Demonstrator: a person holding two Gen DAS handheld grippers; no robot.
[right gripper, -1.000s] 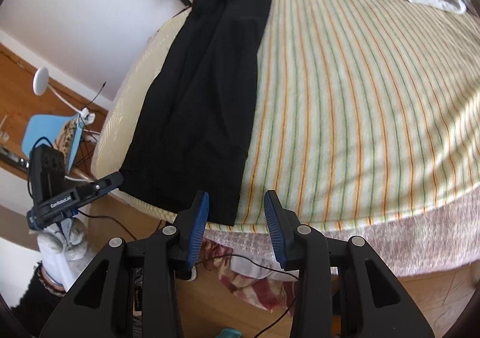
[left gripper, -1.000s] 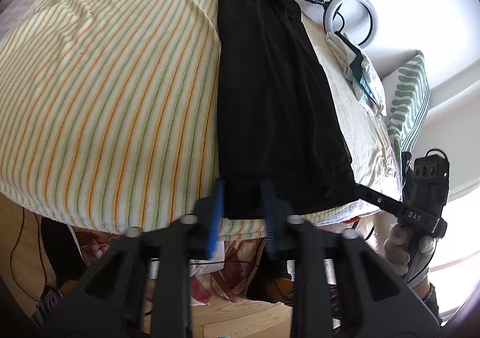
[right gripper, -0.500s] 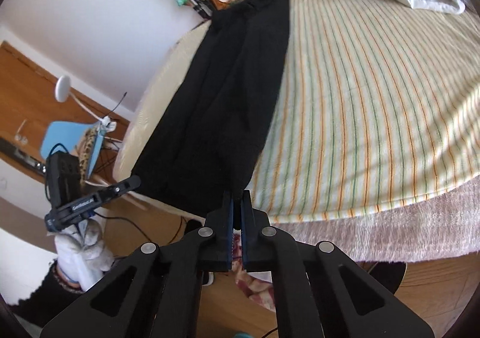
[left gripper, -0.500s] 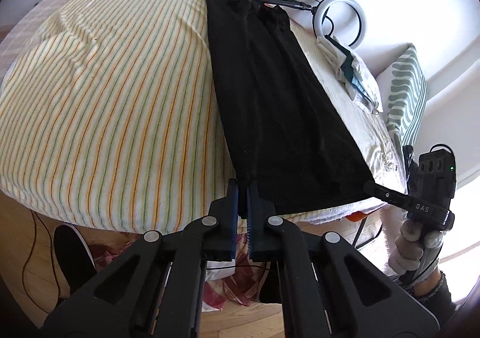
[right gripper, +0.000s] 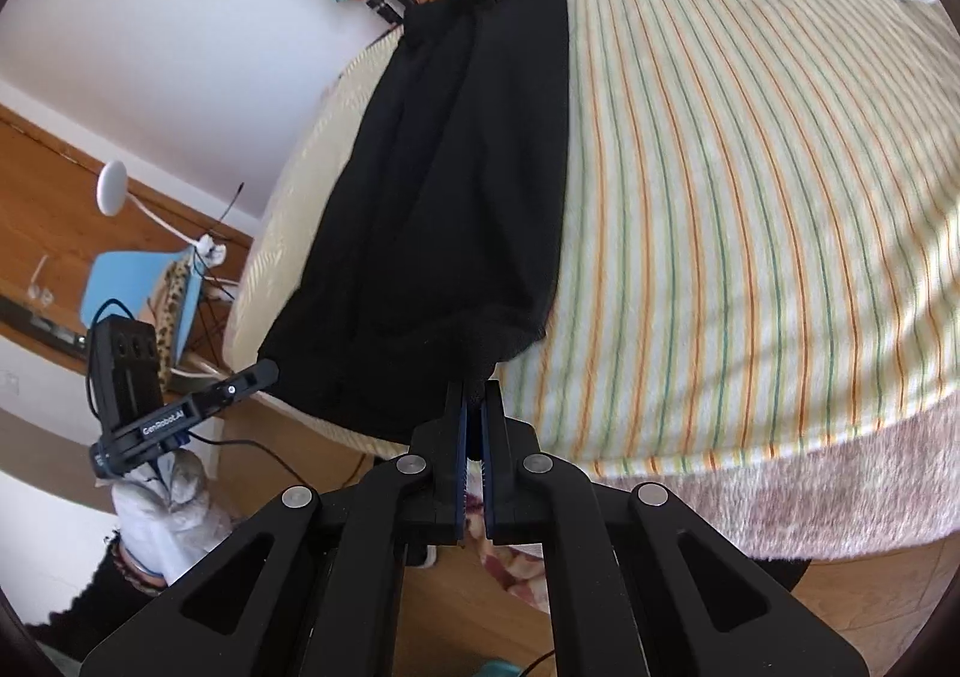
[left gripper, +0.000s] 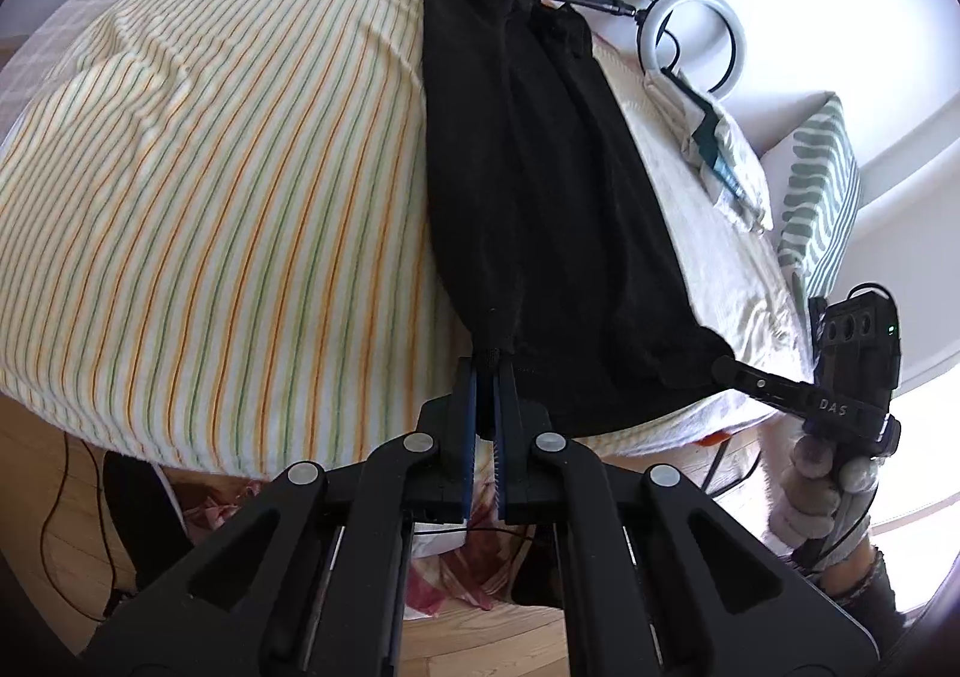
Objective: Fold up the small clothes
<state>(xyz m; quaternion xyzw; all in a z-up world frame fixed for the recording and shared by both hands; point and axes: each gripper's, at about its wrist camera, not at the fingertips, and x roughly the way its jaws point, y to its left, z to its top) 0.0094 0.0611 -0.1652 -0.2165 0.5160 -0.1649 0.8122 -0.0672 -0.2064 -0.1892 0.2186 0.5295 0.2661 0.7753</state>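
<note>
A: Where does the black garment [left gripper: 540, 197] lie, and how is it held?

B: It stretches lengthwise across the striped bed cover [left gripper: 210, 197], from the far edge of the bed to the near edge. The left gripper [left gripper: 486, 371] is clenched on one near corner of the hem; the right gripper [right gripper: 474, 395] is clenched on the other near corner. Both corners sit at the near edge of the mattress.

A: What open room surrounds it?

B: In the left wrist view, a broad bare stretch of striped cover lies to the left of the garment. In the right wrist view, an equally broad stretch lies to its right. Below the near edge, wooden floor [right gripper: 870, 617] shows.

A: What does each view show that the other does not?

B: The left wrist view shows a ring light [left gripper: 690, 38] against the wall, a green-patterned pillow [left gripper: 822, 185] and folded laundry [left gripper: 714, 149] at the bed's far right. It also shows the right gripper from the side, its tip at the garment corner, with a gloved hand [left gripper: 822, 491] beneath. The right wrist view shows a wooden desk [right gripper: 54, 197], a white lamp [right gripper: 113, 186], a blue chair [right gripper: 138, 287], and the left gripper from the side, likewise gripping fabric.
</note>
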